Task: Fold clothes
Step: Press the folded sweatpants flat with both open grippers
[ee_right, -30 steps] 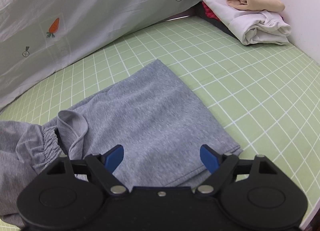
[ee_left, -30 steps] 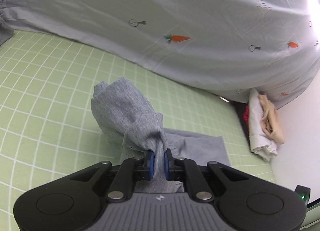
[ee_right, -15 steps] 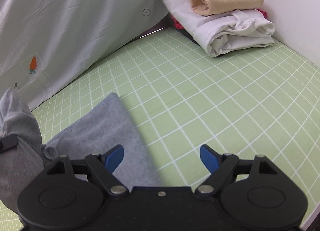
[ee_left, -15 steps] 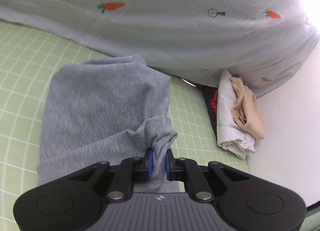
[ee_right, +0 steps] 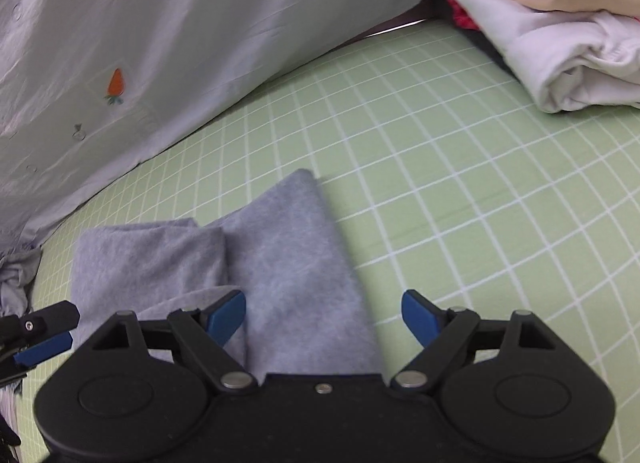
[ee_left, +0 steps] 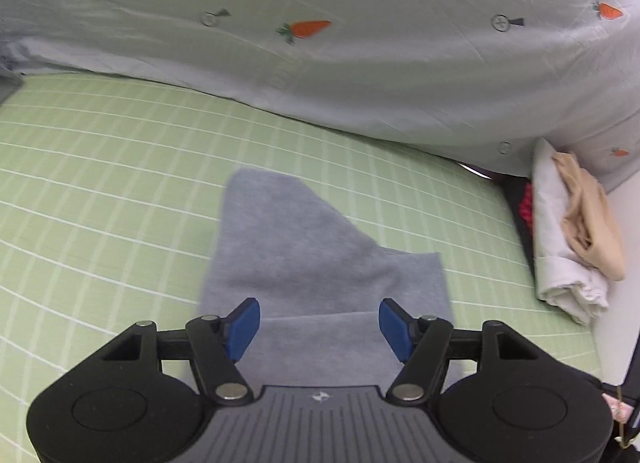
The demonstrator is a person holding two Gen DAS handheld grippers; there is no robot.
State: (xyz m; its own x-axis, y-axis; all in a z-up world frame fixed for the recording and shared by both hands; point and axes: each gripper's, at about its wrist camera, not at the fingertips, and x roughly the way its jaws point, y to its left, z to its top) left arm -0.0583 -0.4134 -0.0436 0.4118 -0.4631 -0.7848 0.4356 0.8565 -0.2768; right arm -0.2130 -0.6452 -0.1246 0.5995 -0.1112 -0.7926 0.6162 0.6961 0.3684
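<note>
The grey garment [ee_left: 316, 263] lies folded on the green grid-lined mat [ee_left: 100, 183], directly ahead of and partly beneath both tools. In the left wrist view one layer lies over another, a straight fold edge running across just past the blue fingertips [ee_left: 242, 323]. In the right wrist view the same grey garment [ee_right: 280, 255] shows two overlapping panels, the right one reaching further forward to a pointed corner.

The left gripper [ee_left: 320, 323] has its jaws spread wide, with nothing held; grey fabric shows in the gap, but the pictures do not settle whether the tips touch it. The right gripper [ee_right: 324, 313] is likewise spread wide and grips nothing; its left finger is over the cloth, its right finger over bare mat.

Ahead of both tools hangs a pale sheet printed with carrots [ee_left: 360, 43]. To the far right of the left tool sits a stack of folded clothes [ee_left: 568, 247], white with a beige piece on top; it appears forward-right of the right tool too [ee_right: 560, 35].
</note>
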